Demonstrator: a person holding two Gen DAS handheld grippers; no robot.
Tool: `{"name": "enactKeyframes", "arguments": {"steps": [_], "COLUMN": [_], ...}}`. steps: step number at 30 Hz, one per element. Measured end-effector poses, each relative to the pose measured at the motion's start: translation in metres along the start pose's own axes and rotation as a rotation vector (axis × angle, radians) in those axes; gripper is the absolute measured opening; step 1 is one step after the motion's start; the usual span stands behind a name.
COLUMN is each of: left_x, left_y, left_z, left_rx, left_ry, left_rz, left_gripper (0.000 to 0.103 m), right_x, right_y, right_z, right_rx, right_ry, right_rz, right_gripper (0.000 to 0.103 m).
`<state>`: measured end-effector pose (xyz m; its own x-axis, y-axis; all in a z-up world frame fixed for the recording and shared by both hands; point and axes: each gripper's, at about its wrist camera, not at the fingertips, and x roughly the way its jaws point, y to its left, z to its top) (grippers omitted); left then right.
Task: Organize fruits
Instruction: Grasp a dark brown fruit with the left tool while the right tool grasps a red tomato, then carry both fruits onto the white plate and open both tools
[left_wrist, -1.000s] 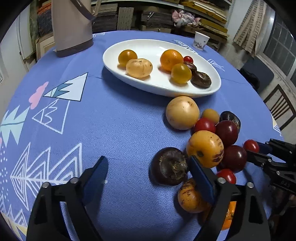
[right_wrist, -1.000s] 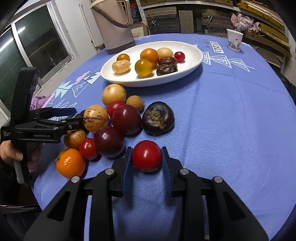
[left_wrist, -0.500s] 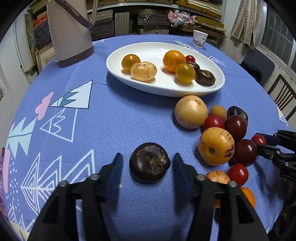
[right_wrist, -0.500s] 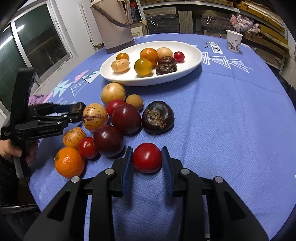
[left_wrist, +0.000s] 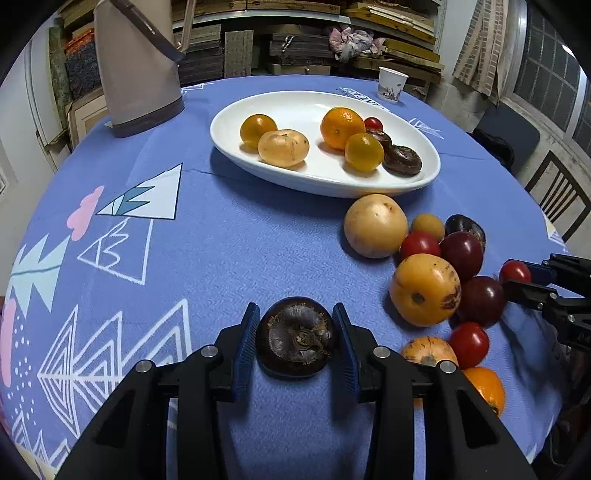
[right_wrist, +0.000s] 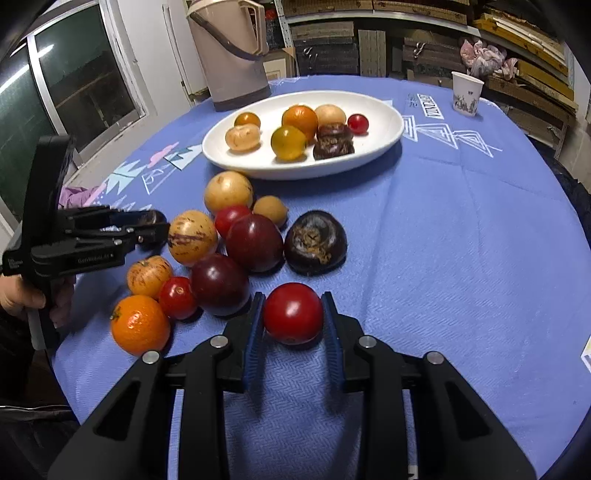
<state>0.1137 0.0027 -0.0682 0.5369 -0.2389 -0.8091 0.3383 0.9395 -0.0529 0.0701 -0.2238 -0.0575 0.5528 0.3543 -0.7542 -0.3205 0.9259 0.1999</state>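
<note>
Two grippers working over blue tablecloth (left_wrist: 229, 236). Left gripper (left_wrist: 295, 341), jaws just closing in, now pinching dark round fruit (left_wrist: 295, 338) between blue pads (left_wrist: 244, 341), fruit sitting on cloth at 6 o'clock in left view. Right gripper (right_wrist: 293, 321) clamping narrow on red tomato (right_wrist: 293, 313), also resting on cloth, 6 o'clock in right view. Sitting at 12 o'clock from both: white oval plate (left_wrist: 236, 122) holding orange, yellow, tan, dark fruits plus small red one. Lying between plate and grippers: loose pile of fruit (right_wrist: 221, 240), tan, red, dark purple, orange, touching one another, at 3 o'clock in left view, 9 to 10 o'clock in right view. Standing beyond plate: beige jug (right_wrist: 236, 51) at 11 o'clock, paper cup (right_wrist: 466, 93) at 1 o'clock.
</note>
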Motion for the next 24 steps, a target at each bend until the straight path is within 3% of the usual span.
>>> {"name": "enactKeyframes", "arguments": {"steps": [7, 14, 24], "left_x": [-0.031, -0.041, -0.004], "left_y": [-0.002, -0.004, -0.007], "left_z": [0.024, 0.069, 0.131], "left_rx": [-0.001, -0.026, -0.055], "left_ry": [-0.061, -0.09, -0.074], "left_rz": [-0.024, -0.056, -0.083], "left_gripper": [0.041, 0.041, 0.041], "right_x": [-0.021, -0.039, 0.01], "right_y": [-0.005, -0.01, -0.024], "right_z": [0.017, 0.065, 0.135], "right_rx": [0.01, -0.017, -0.016], "right_ry": [-0.058, -0.129, -0.11], "right_rz": [0.016, 0.019, 0.02], "right_gripper": [0.03, 0.03, 0.03]}}
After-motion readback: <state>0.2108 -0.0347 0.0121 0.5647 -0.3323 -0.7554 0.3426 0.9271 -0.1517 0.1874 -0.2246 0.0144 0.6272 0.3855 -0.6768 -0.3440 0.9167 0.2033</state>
